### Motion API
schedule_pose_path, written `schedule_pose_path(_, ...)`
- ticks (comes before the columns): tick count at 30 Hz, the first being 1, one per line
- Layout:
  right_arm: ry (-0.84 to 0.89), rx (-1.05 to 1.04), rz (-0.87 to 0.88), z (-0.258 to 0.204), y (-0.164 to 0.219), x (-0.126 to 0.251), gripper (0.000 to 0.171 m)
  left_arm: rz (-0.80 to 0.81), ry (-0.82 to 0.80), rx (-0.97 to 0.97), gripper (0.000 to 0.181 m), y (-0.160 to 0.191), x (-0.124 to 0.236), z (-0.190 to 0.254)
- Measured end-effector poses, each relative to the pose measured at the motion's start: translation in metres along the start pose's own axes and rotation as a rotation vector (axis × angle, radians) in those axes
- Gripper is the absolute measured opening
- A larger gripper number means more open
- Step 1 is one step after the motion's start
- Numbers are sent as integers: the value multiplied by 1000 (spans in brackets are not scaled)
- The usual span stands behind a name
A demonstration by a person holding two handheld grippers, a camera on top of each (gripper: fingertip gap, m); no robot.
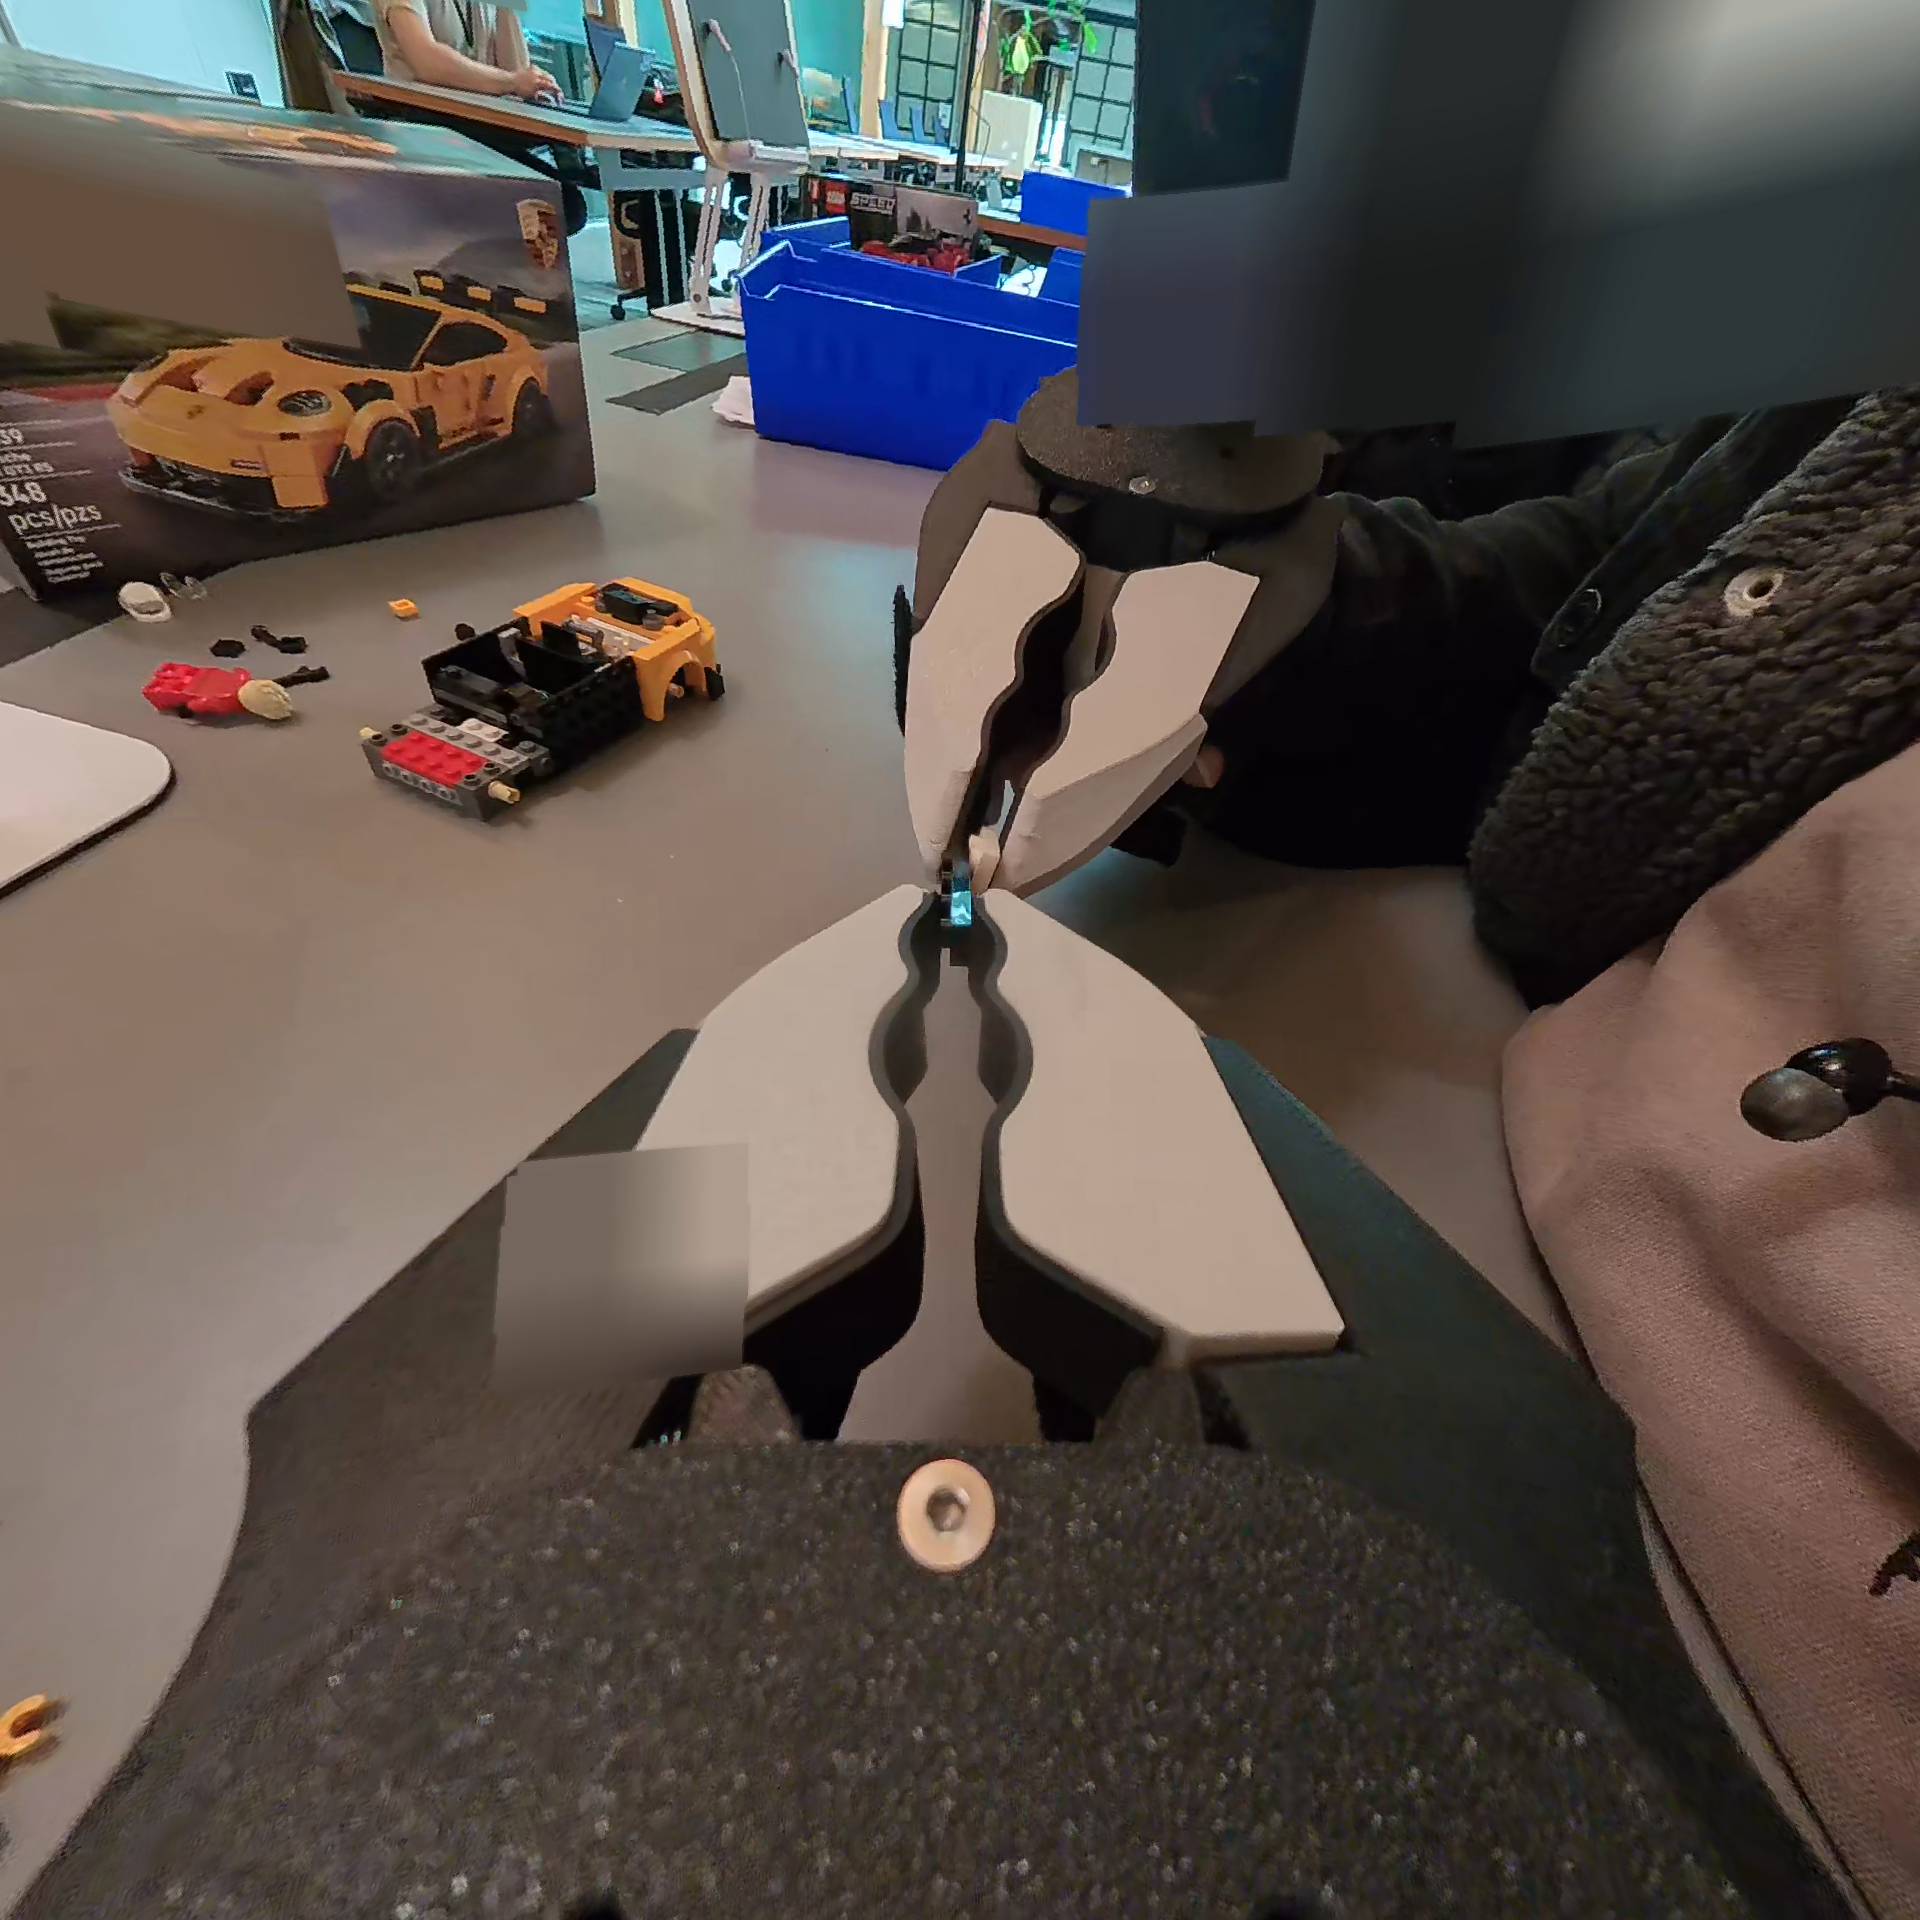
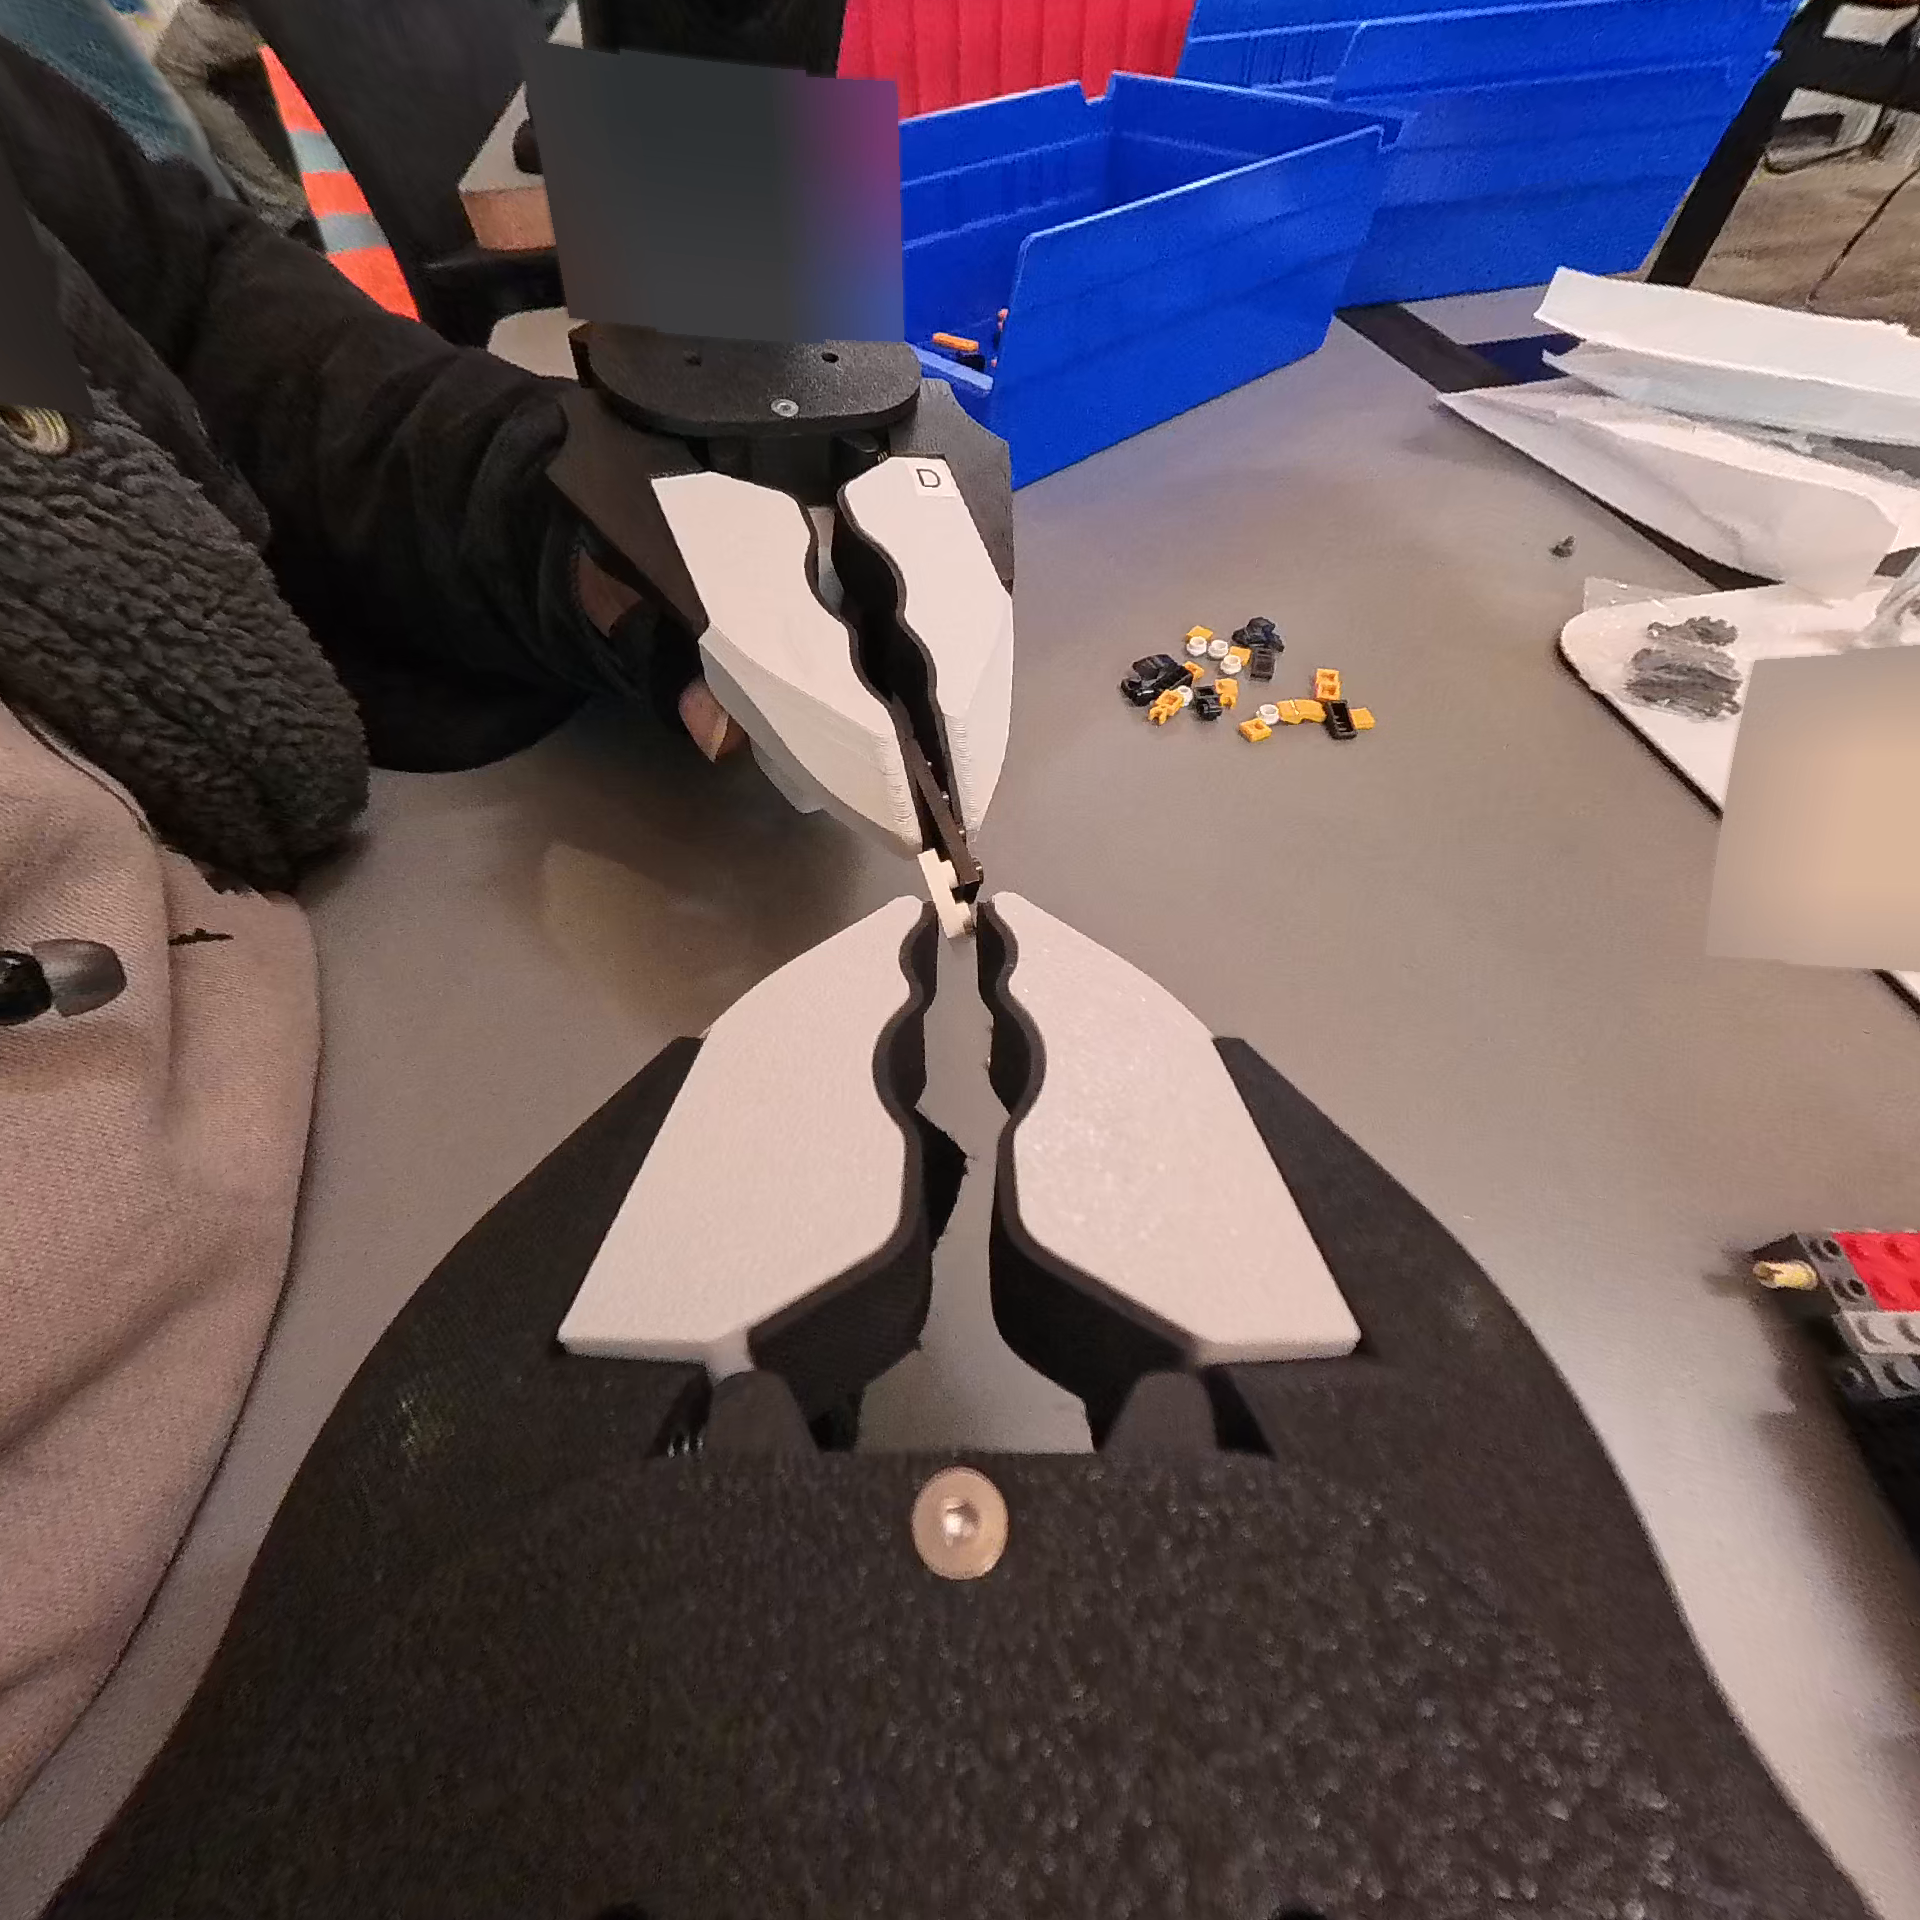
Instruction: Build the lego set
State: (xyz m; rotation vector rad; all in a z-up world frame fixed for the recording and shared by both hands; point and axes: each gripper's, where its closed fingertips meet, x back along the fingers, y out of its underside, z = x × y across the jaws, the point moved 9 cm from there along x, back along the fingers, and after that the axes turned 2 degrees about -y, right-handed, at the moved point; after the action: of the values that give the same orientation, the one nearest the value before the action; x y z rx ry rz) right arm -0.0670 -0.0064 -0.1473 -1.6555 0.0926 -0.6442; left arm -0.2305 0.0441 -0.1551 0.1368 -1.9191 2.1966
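Left gripper clamps a black piece. Right gripper pinches a white piece. Pieces touch tip to tip, possibly mated.

An open-plan office or lab workspace is indicated by the long desk with an open laptop at eleven o'clock, where a seated person is seen. Blue plastic storage bins are stacked at twelve o'clock on the smooth grey worktable.
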Motion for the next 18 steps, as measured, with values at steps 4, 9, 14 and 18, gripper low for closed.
schedule_pose_path(4, -8, -1, 0, 0, 0, 0, 7, -3, 10, 6, 4, 0, 0, 0)
schedule_pose_path(9, -32, 21, -8, -2, 1, 0, 11, -20, 33, -33, 4, 1, 0, 2)
schedule_pose_path(14, -79, 98, -30, -10, 2, -1, 13, -74, 61, -114, 4, 4, -3, 10)
schedule_pose_path(18, -75, 151, -53, -14, 2, -2, 11, -90, 70, -132, 4, 5, -4, 12)
